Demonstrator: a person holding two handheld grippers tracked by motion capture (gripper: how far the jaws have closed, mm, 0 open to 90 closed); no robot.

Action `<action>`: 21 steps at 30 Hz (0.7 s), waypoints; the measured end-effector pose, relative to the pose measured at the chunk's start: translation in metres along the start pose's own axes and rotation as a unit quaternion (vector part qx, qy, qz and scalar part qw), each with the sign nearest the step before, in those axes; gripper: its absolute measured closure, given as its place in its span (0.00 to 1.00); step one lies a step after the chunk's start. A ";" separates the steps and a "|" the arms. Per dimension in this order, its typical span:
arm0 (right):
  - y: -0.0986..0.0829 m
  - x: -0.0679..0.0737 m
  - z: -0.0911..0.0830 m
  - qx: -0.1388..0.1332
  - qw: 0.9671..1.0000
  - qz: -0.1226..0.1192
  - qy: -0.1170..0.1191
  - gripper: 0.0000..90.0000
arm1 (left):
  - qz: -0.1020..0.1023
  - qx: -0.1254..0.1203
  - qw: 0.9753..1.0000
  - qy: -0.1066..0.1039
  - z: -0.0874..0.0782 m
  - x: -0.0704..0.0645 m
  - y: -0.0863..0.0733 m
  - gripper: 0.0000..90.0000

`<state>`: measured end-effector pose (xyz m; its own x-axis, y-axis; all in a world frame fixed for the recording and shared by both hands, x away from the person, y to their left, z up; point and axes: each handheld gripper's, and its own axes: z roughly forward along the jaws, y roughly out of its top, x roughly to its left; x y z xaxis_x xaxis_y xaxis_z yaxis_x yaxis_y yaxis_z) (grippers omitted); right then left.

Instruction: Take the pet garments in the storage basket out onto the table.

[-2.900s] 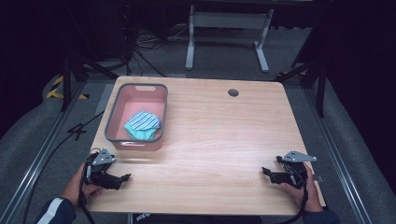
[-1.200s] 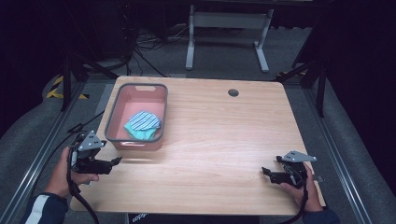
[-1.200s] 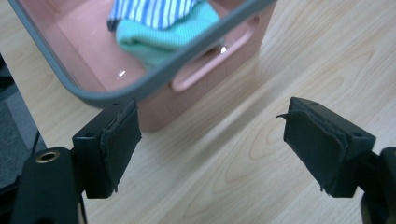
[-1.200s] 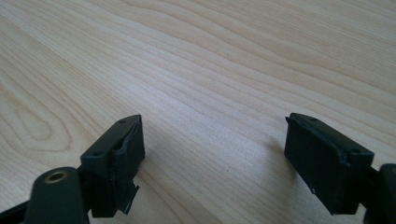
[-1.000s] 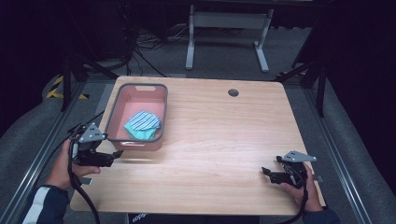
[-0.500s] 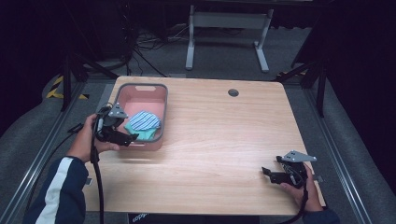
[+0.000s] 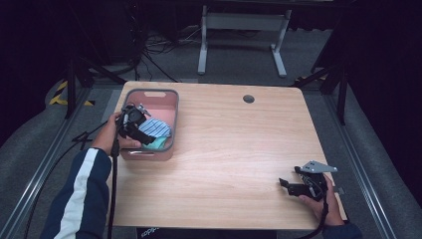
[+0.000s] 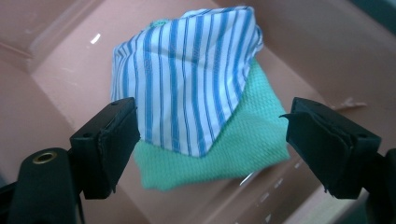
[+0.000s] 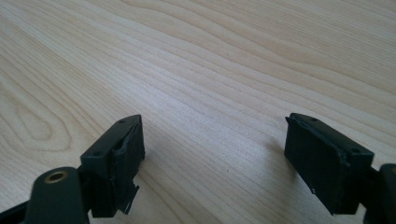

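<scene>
Left claw [image 8: 205, 140] hangs wide apart over the striped cloth [image 8: 187, 79] in the pink bin [image 7: 149, 152]. Looks soft and floppy, so probably pinch a bunched fold near its middle.

Bin [image 7: 149, 154] sits on table [image 7: 234, 149], at its far-left part, near the left edge. Two cloths lie in the bin's near half: striped cloth [image 8: 187, 79] on top of knit cloth [image 8: 233, 144], the knit one sticking out on the near side. Left gripper [image 7: 142, 133] is over the bin's left wall, jaws either side of the cloths, apart from them. Right gripper [image 7: 288, 185] is at the table's near-right corner, well apart from the bin. Cable hole [image 7: 248, 98] lies near the far edge, right of the bin.
</scene>
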<state>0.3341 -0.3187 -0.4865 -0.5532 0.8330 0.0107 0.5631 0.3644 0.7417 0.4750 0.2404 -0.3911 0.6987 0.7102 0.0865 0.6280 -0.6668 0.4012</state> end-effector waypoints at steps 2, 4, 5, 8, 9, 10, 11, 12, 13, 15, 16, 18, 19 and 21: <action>0.000 0.000 0.000 0.000 1.000 0.000 0.000 0.23 | -0.001 0.006 1.000 0.000 0.005 0.002 0.003 0.19; 0.000 0.000 0.000 0.000 1.000 0.000 0.000 0.23 | 0.008 0.017 1.000 0.006 0.011 0.003 0.006 0.19; 0.000 0.000 0.000 0.000 1.000 0.000 0.000 0.23 | 0.004 0.025 1.000 -0.002 0.014 0.005 0.009 0.19; 0.000 0.000 0.000 0.000 1.000 0.000 0.000 0.23 | -0.004 0.038 0.999 -0.002 0.024 0.010 0.014 0.19; 0.000 0.000 0.000 0.000 1.000 0.000 0.000 0.23 | -0.008 0.042 0.999 -0.003 0.026 0.010 0.015 0.19; 0.000 0.000 0.000 0.000 1.000 0.000 0.000 0.23 | -0.006 0.046 0.999 -0.004 0.027 0.011 0.016 0.19; 0.000 0.000 0.000 0.000 1.000 0.000 0.000 0.23 | -0.004 0.053 0.999 -0.002 0.029 0.012 0.017 0.19; 0.000 0.000 0.000 0.000 1.000 0.000 0.000 0.23 | -0.007 0.062 0.998 -0.003 0.033 0.013 0.018 0.20; 0.000 0.000 0.000 0.000 1.000 0.000 0.000 0.23 | -0.003 0.069 0.998 0.000 0.036 0.013 0.019 0.20; 0.000 0.000 0.000 0.000 1.000 0.000 0.000 0.23 | -0.006 0.089 0.996 0.000 0.043 0.015 0.019 0.19; 0.000 0.000 0.000 0.000 1.000 0.000 0.000 0.23 | -0.005 0.099 0.995 0.003 0.046 0.015 0.020 0.19; 0.000 0.000 0.000 0.000 1.000 0.000 0.000 0.23 | 0.003 0.113 0.994 0.004 0.051 0.012 0.021 0.22; 0.000 0.000 0.000 0.000 1.000 0.000 0.000 0.23 | 0.004 0.121 0.993 0.005 0.053 0.011 0.022 0.22; 0.000 0.000 0.000 0.000 1.000 0.000 0.000 0.23 | 0.000 0.122 0.992 0.003 0.055 0.012 0.023 0.22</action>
<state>0.3341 -0.3187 -0.4865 -0.5534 0.8329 0.0104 0.5628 0.3647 0.7417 0.5165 0.2208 -0.4307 0.6974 0.7108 0.0915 0.6928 -0.7013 0.1677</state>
